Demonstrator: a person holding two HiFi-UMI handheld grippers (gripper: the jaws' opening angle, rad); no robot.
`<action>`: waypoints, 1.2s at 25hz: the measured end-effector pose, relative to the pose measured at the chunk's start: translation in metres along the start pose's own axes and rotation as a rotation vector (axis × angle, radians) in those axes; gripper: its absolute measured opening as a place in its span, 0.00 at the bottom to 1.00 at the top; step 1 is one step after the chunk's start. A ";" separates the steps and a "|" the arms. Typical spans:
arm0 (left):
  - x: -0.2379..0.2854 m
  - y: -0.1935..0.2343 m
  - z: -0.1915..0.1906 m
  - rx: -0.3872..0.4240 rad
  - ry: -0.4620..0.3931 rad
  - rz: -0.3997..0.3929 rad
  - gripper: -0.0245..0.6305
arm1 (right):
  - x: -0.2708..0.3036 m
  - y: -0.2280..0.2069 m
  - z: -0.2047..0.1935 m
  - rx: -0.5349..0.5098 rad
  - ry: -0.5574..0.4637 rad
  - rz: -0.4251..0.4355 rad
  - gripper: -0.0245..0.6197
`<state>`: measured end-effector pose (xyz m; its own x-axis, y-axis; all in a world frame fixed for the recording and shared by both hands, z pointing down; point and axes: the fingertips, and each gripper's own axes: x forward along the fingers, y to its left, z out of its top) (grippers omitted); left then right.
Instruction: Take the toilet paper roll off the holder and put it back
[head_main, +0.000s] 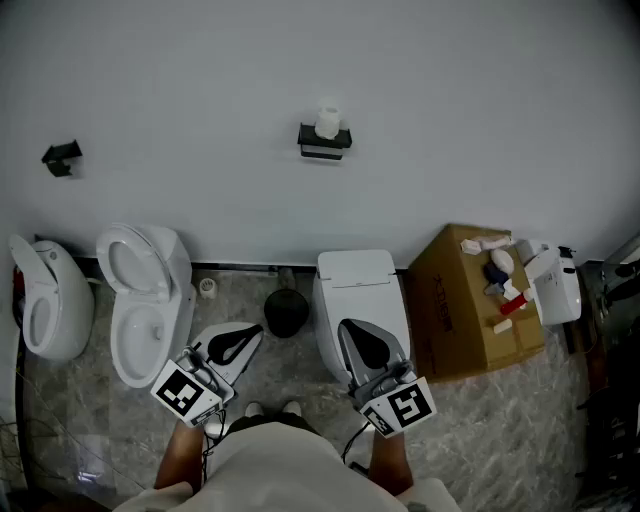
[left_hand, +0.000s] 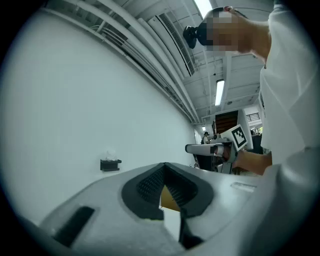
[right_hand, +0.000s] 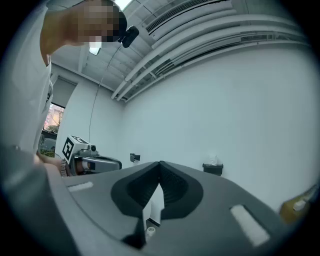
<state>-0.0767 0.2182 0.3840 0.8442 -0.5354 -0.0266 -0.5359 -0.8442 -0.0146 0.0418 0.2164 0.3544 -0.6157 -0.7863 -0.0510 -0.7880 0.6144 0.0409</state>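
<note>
Your white shirt (head_main: 270, 470) fills the bottom edge of the head view, and you hold both claws low just in front of it, above the marbled floor (head_main: 480, 430).

Well off to the left of the left claw (left_hand: 164, 167), a far toilet (head_main: 45, 305) stands against the white wall (head_main: 470, 110). High on the wall above it hangs a small black fitting (head_main: 62, 157). Just left of the left claw stands an open-lidded toilet (head_main: 145, 300). The left claw is clenched: its dark pads meet at the tips and grasp nothing. Ahead of it and a little to its right, a black round object (head_main: 287, 312) sits on the floor at the foot of the wall.

The toilet paper roll (head_main: 328, 120) stands on top of its black holder (head_main: 322, 143), mounted on the wall well ahead of both claws and between their two lines. From the left claw it lies ahead and off to the left of the pads. From the right claw it lies ahead and off to the right.

Your right claw (right_hand: 160, 165) is clenched too, pads pressed together and empty. Directly ahead of it is a closed toilet (head_main: 355, 275), which it partly covers in the head view. To the right of the right claw, a cardboard box (head_main: 455, 315) rests on the floor with small items (head_main: 500, 270) on top, and a white bottle (head_main: 555, 285) stands just beyond the box.
</note>
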 end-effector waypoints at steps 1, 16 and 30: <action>0.000 -0.001 0.001 -0.001 -0.004 -0.002 0.04 | -0.001 0.000 0.000 -0.001 0.001 0.002 0.05; 0.004 -0.007 0.005 -0.007 -0.023 -0.026 0.04 | -0.003 0.002 -0.003 -0.001 0.011 0.005 0.05; 0.005 -0.001 0.003 -0.023 -0.027 -0.020 0.04 | -0.001 -0.006 -0.005 0.003 0.014 -0.002 0.05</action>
<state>-0.0721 0.2169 0.3806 0.8541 -0.5174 -0.0538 -0.5178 -0.8555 0.0080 0.0468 0.2134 0.3593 -0.6144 -0.7881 -0.0374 -0.7890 0.6133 0.0378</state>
